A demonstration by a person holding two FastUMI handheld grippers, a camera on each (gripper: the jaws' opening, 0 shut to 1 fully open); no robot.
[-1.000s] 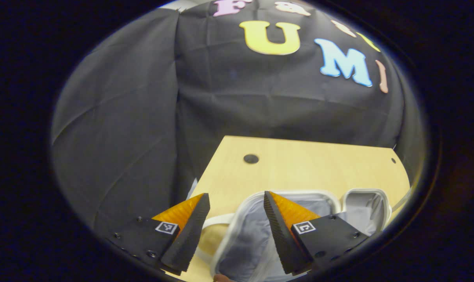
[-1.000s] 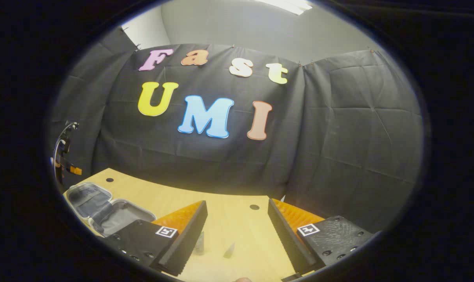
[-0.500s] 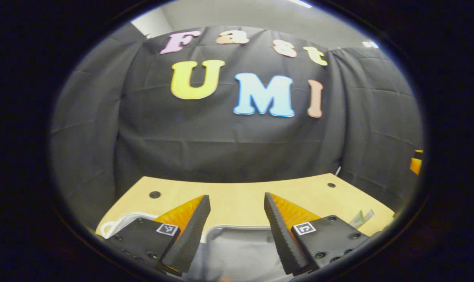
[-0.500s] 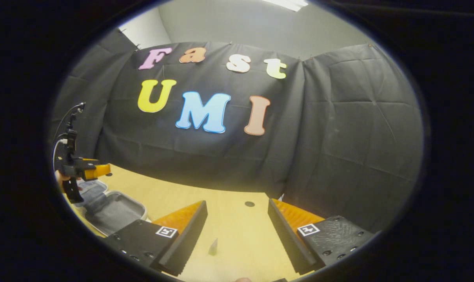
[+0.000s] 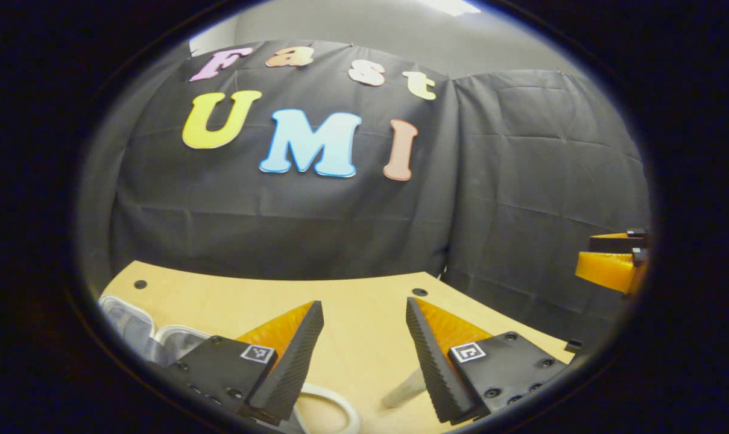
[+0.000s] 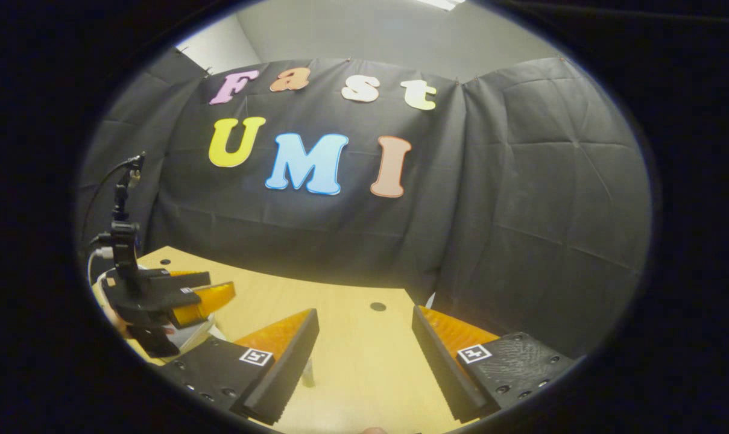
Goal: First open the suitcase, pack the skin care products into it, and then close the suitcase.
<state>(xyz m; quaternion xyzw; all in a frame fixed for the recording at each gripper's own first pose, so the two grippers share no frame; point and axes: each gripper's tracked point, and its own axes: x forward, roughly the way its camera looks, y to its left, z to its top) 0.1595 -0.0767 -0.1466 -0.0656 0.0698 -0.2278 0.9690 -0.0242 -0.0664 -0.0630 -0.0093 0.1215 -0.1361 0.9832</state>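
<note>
Two handheld grippers hover over a wooden table (image 5: 364,289) in a black-draped booth. The left gripper (image 5: 364,355) has its jaws wide apart and holds nothing; a pale tube (image 5: 403,389) lies on the table just beneath its right finger, with a white loop (image 5: 334,404) near it. The suitcase (image 5: 129,319) lies open at the table's left end, its pale lining showing. The right gripper (image 6: 364,361) is also spread wide and empty, with a small bottle (image 6: 308,374) standing beside its left finger. Nothing looks packed yet. The risks from here, as I judge them: the tube is slim and lies flat, so the fingers could scrape the table or squirt it sideways. The upright bottle could tip if nudged. With both grippers close together, they might also collide.
</note>
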